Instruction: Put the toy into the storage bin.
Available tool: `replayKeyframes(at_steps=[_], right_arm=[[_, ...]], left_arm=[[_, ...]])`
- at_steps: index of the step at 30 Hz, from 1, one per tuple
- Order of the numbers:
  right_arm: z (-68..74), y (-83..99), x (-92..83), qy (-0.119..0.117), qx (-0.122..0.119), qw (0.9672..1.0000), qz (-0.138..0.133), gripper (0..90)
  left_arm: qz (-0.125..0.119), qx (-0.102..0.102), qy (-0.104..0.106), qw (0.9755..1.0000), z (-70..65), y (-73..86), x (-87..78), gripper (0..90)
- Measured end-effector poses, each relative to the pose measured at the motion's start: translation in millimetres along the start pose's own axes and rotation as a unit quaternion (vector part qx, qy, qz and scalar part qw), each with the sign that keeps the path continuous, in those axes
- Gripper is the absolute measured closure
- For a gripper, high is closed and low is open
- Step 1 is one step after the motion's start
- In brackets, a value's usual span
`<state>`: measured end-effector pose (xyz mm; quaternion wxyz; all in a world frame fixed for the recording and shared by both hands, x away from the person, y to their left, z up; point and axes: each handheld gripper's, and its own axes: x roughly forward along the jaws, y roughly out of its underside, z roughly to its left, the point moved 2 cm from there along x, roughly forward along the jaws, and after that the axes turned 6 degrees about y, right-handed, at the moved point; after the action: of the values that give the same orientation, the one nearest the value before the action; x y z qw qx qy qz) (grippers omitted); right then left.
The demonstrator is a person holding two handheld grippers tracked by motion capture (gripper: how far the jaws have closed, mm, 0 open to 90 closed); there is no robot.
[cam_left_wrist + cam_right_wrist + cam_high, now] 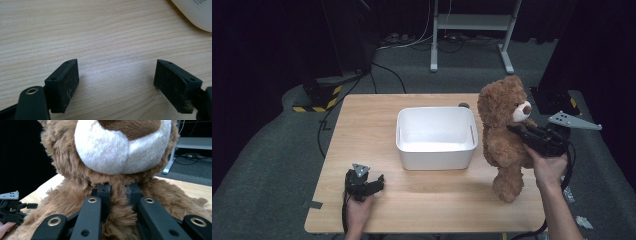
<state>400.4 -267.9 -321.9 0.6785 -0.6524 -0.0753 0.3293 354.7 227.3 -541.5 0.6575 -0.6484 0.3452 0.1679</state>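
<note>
Gripping the bear [504, 135] at the chest just below its muzzle, the right gripper [518, 131] holds it upright beside the bin [436, 137], likely for loading, while the left gripper [371, 184] rests open on the table [362, 115]

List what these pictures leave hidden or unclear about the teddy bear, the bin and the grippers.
- Right gripper, right gripper view: the pads are buried in the teddy bear's chest fur.
- Bear's far side, high view: turned away from the camera.
- White bin, left gripper view: cut off by the top right edge.
- Small dark thing behind the bin, high view: too small to identify.
- Left gripper: open, nothing hidden.
</note>
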Motion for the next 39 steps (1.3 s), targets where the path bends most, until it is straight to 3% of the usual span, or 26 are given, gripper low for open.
replayKeyframes(at_steps=[18, 39], right_arm=[[22.9, -28.2, 13.0, -0.017, -0.015, 0.9996, 0.018, 78.7], [46.7, -55.2, 24.3, -0.034, -0.028, 0.9990, 0.010, 78.7]], left_arm=[[-0.002, -0.004, 0.001, 1.0000, 1.0, -0.3, 0.1, 20.7], [0.000, 0.003, 0.001, 1.0000, -0.1, -0.4, 0.5, 20.4]])
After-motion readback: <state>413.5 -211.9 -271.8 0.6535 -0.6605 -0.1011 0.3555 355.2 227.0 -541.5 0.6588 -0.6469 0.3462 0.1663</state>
